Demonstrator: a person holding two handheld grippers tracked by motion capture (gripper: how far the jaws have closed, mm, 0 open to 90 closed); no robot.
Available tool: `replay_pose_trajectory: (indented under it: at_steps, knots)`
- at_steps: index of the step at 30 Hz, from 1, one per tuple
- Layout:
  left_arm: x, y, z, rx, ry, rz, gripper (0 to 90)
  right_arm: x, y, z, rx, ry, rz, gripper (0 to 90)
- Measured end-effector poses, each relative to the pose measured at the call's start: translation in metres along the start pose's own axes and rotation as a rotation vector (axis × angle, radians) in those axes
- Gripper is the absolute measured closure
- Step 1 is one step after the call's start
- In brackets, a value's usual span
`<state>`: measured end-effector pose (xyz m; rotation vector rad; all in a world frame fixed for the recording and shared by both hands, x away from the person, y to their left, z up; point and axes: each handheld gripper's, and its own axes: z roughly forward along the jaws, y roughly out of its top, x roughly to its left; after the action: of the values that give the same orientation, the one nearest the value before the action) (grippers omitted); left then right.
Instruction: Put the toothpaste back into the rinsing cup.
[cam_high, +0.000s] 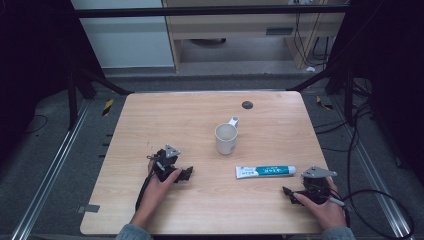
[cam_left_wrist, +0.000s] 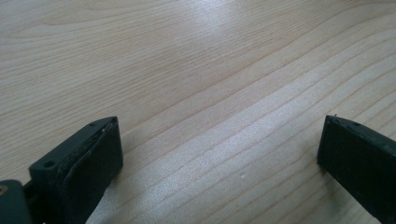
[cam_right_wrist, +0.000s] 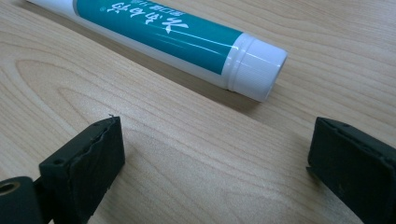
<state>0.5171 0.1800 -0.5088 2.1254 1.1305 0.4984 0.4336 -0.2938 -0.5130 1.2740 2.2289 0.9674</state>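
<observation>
A white and teal toothpaste tube (cam_high: 265, 171) lies flat on the wooden table (cam_high: 210, 210), right of centre; its white cap end (cam_right_wrist: 256, 67) lies just beyond my right jaws in the right gripper view. A white mug (cam_high: 226, 138) stands upright behind it near the middle. My right gripper (cam_high: 289, 192) rests low on the table at the front right, open, nothing between its jaws. My left gripper (cam_high: 186, 174) rests at the front left, also open, with bare wood (cam_left_wrist: 219, 140) between its jaws.
A small dark round spot (cam_high: 247, 105) sits on the table's far side. Black frame bars (cam_high: 210, 11) and cables (cam_high: 380, 200) surround the table. A hand holds each gripper, its forearm coming in over the near edge.
</observation>
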Motion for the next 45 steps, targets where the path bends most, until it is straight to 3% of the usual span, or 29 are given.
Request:
replay_pose_trajectory:
  at_steps: [5,9,10,11,12,14,15,16,17,18,19,20,21,24,28,36,45]
  knots:
    - [0.0,0.0,0.0,-0.001,0.0,0.0,0.0,-0.002,0.003,-0.002,0.003,0.017,-0.008,9.5]
    - [0.0,0.0,0.0,-0.001,0.0,0.001,0.0,-0.001,0.019,-0.012,-0.007,0.02,-0.066,11.8]
    - [0.0,0.0,0.0,-0.001,0.0,0.0,0.0,0.0,0.029,-0.015,-0.002,0.026,-0.117,12.4]
    - [0.0,0.0,0.0,-0.001,0.0,0.0,0.0,0.0,0.029,-0.015,-0.002,0.026,-0.117,12.4]
    - [0.0,0.0,0.0,-0.004,0.0,-0.005,0.0,0.001,0.04,-0.018,0.004,0.022,-0.17,12.9]
    - [0.0,0.0,0.0,-0.001,0.0,-0.002,0.0,0.001,0.052,-0.019,0.018,0.044,-0.215,14.2]
    - [0.0,0.0,0.0,-0.001,0.0,-0.002,0.0,0.001,0.052,-0.019,0.018,0.044,-0.215,14.2]
    - [0.0,0.0,0.0,0.0,0.0,-0.002,0.0,0.003,0.063,-0.02,0.024,0.065,-0.26,15.2]
    - [0.0,0.0,0.0,0.0,0.0,-0.002,0.0,0.003,0.063,-0.02,0.024,0.065,-0.26,15.2]
    - [0.0,0.0,0.0,0.0,0.001,-0.002,0.0,0.005,0.074,-0.02,0.037,0.085,-0.299,15.5]
    - [0.0,0.0,0.0,0.0,0.001,-0.002,0.0,0.005,0.074,-0.02,0.037,0.085,-0.299,15.5]
    - [0.0,0.001,0.001,-0.001,0.002,-0.005,0.0,0.007,0.083,-0.018,0.044,0.107,-0.332,15.7]
    - [0.0,0.001,0.001,-0.001,0.002,-0.005,0.0,0.007,0.083,-0.018,0.044,0.107,-0.332,15.7]
    - [0.0,0.001,0.001,-0.001,0.002,-0.005,0.0,0.013,0.097,-0.009,0.078,0.139,-0.397,16.5]
    - [0.0,0.001,0.0,0.001,0.002,-0.002,0.0,0.018,0.106,0.004,0.112,0.178,-0.448,18.3]
    - [0.0,0.0,0.0,0.001,0.002,-0.003,0.0,0.025,0.117,0.023,0.173,0.246,-0.509,23.5]
    - [0.0,0.0,0.0,0.001,0.002,-0.003,0.0,0.029,0.126,0.032,0.236,0.286,-0.582,32.4]
